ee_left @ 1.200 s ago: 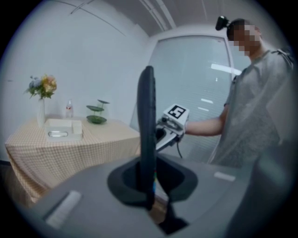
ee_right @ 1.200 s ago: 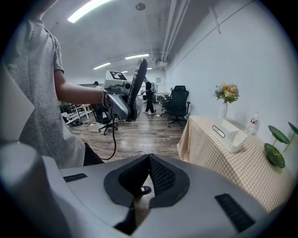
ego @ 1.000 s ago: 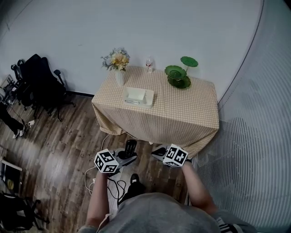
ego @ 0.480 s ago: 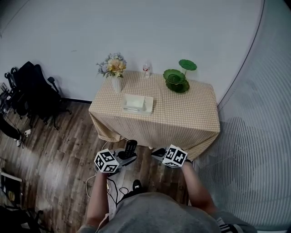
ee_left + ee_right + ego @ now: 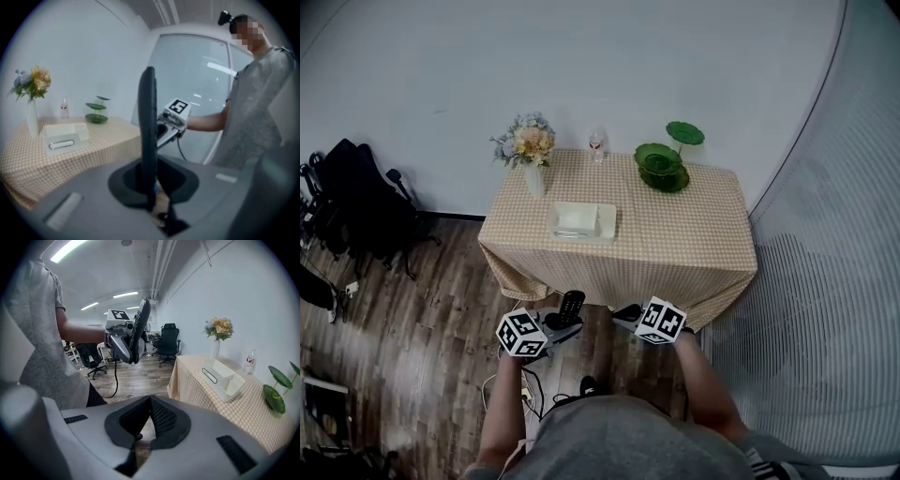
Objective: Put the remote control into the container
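A black remote control (image 5: 570, 307) is clamped upright in my left gripper (image 5: 559, 320), in front of the table's near edge. In the left gripper view the remote control (image 5: 147, 136) stands edge-on between the jaws. The right gripper view shows the same remote (image 5: 139, 329) held out to the left. My right gripper (image 5: 627, 314) is shut and holds nothing, its dark pads (image 5: 161, 420) pressed together. A white container (image 5: 583, 222) with compartments sits on the checked tablecloth, seen also as the container (image 5: 65, 137) and the container (image 5: 225, 378).
The table (image 5: 694, 248) also carries a vase of flowers (image 5: 525, 150), a small bottle (image 5: 597, 143) and a green tiered dish (image 5: 664, 161). Office chairs (image 5: 356, 187) stand at the left wall. A cable lies on the wooden floor (image 5: 422, 347) below my hands.
The table has come closer and sits lower in the head view, and the chairs have slid left. Both grippers keep their hold and position relative to me.
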`<state>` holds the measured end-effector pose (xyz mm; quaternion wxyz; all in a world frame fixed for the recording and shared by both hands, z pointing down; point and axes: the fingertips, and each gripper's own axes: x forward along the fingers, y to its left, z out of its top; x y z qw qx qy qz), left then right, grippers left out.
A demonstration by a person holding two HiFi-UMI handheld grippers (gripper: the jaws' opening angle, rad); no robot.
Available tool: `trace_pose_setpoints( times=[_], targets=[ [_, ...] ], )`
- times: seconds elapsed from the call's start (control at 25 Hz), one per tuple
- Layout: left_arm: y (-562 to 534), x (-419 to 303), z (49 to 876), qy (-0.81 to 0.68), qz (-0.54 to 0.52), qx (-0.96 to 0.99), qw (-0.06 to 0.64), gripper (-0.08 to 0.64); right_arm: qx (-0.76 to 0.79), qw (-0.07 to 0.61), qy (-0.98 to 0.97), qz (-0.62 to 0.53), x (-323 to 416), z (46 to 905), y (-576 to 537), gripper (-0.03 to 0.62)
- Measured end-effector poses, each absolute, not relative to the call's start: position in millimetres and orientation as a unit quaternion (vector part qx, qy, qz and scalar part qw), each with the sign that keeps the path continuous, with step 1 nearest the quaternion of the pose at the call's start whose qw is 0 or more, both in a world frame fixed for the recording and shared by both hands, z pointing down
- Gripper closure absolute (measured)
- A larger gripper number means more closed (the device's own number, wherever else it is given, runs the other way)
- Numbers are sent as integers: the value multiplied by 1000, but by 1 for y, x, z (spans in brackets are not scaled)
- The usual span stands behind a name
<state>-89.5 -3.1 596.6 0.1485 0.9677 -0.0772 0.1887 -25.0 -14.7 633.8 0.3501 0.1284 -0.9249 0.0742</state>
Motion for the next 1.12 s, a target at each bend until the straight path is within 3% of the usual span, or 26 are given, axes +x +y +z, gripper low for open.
trace_pose_setpoints(
  times=[1.12],
  targets=[
    [-63,-132,617,-25,200,968,151,522,169,352,-915,106,-65,662,-72,575]
  ],
)
